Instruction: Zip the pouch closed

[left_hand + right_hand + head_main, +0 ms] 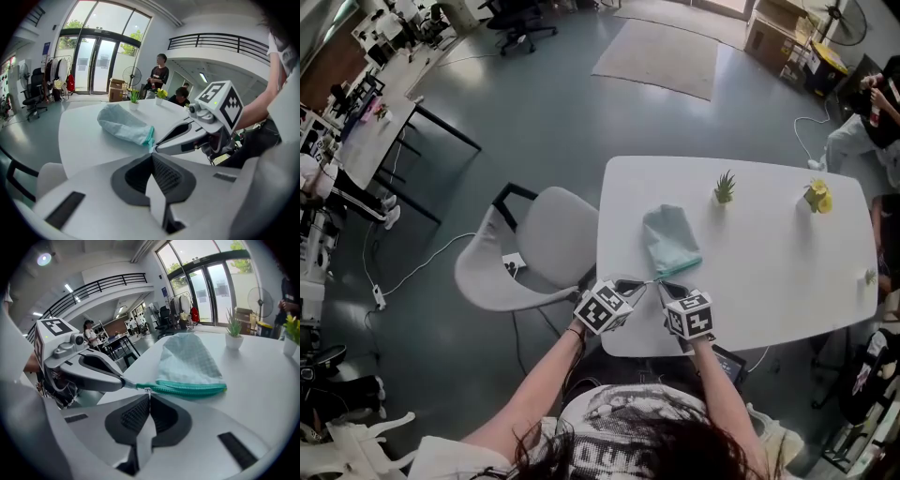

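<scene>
A pale teal pouch (669,234) with a green zipper (679,266) lies on the white table (787,272), zipper edge toward me. My left gripper (645,284) is shut on the small tab at the zipper's left end (129,386); in its own view the jaws (151,152) meet at the pouch corner (149,138). My right gripper (664,284) comes in from the right, its jaws shut on the metal zipper pull (148,390) just right of that tab. The green zipper (187,389) stretches away to the right along the pouch (187,359). The two grippers' tips almost touch.
A small green plant (725,187) and a yellow flower pot (817,197) stand at the table's far side. A grey chair (539,248) sits at the table's left end. A person (874,108) is by the far right corner, and others stand behind (159,77).
</scene>
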Available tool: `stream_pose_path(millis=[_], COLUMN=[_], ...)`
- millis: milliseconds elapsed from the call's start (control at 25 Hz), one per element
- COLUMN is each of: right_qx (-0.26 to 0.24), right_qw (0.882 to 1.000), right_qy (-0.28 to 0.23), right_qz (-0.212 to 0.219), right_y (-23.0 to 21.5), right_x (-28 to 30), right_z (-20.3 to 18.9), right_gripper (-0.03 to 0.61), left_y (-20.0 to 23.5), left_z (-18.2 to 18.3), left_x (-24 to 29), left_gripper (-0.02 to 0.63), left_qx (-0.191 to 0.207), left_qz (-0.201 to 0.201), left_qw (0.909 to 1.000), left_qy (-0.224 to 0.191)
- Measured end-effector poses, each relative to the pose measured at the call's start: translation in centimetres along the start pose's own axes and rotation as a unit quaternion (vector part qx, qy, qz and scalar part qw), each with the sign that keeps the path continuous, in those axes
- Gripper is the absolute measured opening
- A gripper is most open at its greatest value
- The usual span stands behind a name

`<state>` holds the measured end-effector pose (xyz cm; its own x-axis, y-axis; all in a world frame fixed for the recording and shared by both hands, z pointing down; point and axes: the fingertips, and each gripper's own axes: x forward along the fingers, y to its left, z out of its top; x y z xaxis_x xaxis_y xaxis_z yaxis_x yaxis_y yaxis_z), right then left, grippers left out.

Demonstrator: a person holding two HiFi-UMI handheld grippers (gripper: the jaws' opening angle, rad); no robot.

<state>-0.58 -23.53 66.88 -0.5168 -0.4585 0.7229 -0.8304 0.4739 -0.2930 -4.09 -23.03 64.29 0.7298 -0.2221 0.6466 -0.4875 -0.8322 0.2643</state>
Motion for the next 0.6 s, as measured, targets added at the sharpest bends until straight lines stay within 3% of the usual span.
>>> stream_pose_path(millis=[440,600], right_qx=[-0.006,0.002], right_qw=[1.0,0.999], right_qy=[0.007,0.013], right_qz=[-0.015,-0.04], right_y=[-2.4,-4.0], right_x=[0.2,0.2], right_z=[0.5,0.7], right_gripper=[0.002,-0.002], left_y=[0.6,0.9], left_z=[0.8,1.2], left_x=[0.1,-0.1], left_gripper=[0.011,0.011], left_qx=[0.009,0.016], left_qz=[0.006,0.011], left_qw=[0.9999,0.9998], left_qy=[0.0,0.003])
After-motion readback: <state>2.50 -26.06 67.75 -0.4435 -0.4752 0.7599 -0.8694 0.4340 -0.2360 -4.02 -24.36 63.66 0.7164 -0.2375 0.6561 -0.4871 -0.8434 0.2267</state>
